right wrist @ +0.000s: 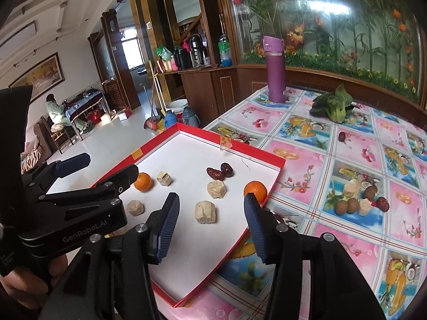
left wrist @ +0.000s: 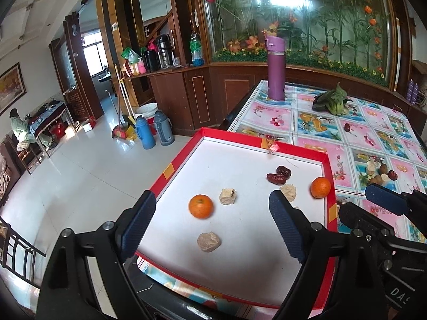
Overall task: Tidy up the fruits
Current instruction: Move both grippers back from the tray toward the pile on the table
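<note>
Both tools hang spread apart and empty over the red tray.

My left tool (left wrist: 212, 210) hovers above the tray (left wrist: 329, 176) with an orange (left wrist: 201, 206) between its open fingers. My right tool (right wrist: 210, 210) is open too, with a beige chunk (right wrist: 205, 212) in its gap. Inside the tray I count two oranges, the second orange (right wrist: 255, 191) against the right wall, plus two red dates (right wrist: 220, 172) touching each other and four beige chunks. More fruit sits out on the counter (right wrist: 307, 165): a small pile (right wrist: 360, 200) of brown round ones, beige pieces and a date, a lone date (right wrist: 342, 136) farther back, a leafy green (right wrist: 333, 104) and a purple bottle (right wrist: 275, 69).
</note>
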`<state>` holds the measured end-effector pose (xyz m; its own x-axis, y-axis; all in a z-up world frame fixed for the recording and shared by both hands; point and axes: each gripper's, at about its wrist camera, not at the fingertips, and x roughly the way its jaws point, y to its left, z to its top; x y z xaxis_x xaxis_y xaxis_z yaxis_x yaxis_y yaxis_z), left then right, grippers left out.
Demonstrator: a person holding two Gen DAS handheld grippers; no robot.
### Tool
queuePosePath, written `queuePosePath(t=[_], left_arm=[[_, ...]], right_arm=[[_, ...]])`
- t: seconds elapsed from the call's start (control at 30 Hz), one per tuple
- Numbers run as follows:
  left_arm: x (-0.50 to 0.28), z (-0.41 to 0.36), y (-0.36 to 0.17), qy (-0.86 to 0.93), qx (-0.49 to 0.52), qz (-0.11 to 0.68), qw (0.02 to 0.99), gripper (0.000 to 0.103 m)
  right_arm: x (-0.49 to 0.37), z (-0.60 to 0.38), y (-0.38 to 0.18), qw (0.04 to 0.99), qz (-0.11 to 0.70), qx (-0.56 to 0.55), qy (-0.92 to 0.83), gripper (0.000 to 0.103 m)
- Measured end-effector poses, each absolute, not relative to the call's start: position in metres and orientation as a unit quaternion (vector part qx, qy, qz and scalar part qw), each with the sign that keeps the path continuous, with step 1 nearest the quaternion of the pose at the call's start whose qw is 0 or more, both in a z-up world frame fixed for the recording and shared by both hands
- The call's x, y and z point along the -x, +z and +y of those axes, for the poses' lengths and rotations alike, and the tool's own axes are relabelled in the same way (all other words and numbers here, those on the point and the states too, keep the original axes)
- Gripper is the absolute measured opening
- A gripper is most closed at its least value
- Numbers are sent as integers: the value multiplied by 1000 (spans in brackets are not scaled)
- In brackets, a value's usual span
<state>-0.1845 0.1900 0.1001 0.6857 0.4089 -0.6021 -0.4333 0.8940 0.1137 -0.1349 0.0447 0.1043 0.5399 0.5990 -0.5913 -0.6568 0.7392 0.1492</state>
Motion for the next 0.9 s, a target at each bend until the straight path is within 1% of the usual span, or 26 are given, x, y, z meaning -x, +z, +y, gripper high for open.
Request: queuePosePath(t=[0.1, 0.7, 0.9], left_arm=[[190, 186, 106, 229, 16, 315, 921, 88], [207, 153, 127, 215, -9, 289, 933, 89], [209, 147, 128, 210, -9, 286, 935, 93]], right_arm=[[139, 43, 107, 879, 313, 49, 356, 52], [147, 1, 118, 897, 289, 33, 334, 52], [144, -36, 105, 905, 294, 40, 305, 53]])
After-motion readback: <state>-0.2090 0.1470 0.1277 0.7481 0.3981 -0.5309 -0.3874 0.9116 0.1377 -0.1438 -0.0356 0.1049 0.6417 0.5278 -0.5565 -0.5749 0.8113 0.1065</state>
